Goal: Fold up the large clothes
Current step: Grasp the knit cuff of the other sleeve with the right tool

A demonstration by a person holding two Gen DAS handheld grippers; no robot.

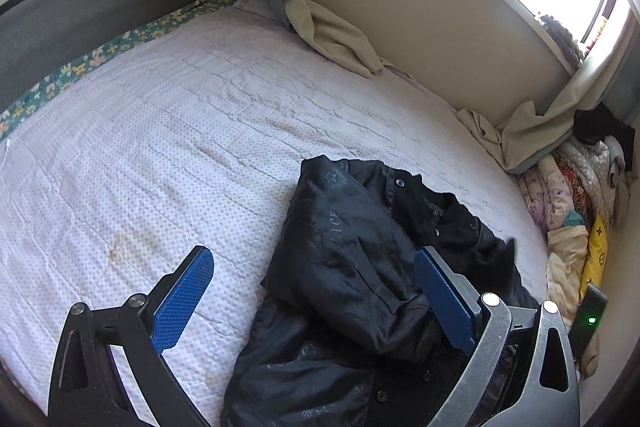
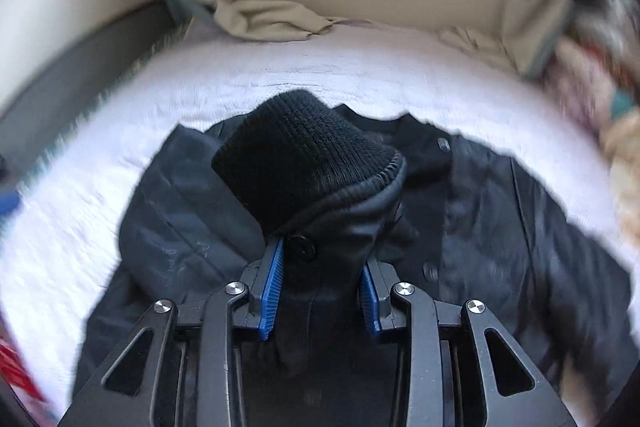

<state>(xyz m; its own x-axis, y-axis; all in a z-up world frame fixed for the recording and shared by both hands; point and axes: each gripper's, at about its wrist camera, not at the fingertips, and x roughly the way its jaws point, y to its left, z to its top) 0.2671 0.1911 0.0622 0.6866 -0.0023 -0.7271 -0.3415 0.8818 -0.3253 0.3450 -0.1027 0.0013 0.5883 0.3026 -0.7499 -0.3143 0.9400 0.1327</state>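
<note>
In the left wrist view the left gripper [image 1: 314, 281] sits low in the frame with its jaws spread wide; the blue pad at lower left [image 1: 184, 301] hangs over bare bedcover [image 1: 160, 131], the blue pad at lower right [image 1: 446, 301] over the black jacket [image 1: 352, 247], and whether either touches cloth I cannot tell; nothing is clamped between them. The jacket lies crumpled at lower centre-right of that frame, a sleeve folded across its body, pale lettering and a star emblem on the shiny fabric, snap buttons along the collar edge; a pile of patterned bedding [image 1: 568, 195] fills the right edge, beige curtains [image 1: 332, 27] drape at the top.

In the right wrist view, blurred at its edges, the right gripper [image 2: 320, 287] has its jaws narrowed onto a jacket sleeve [image 2: 340, 227], both blue pads pressing its sides; the ribbed knit cuff [image 2: 304, 155] rises above the fingers at centre, a button just beside the left pad; the jacket's remainder spreads behind it on the bed.
</note>
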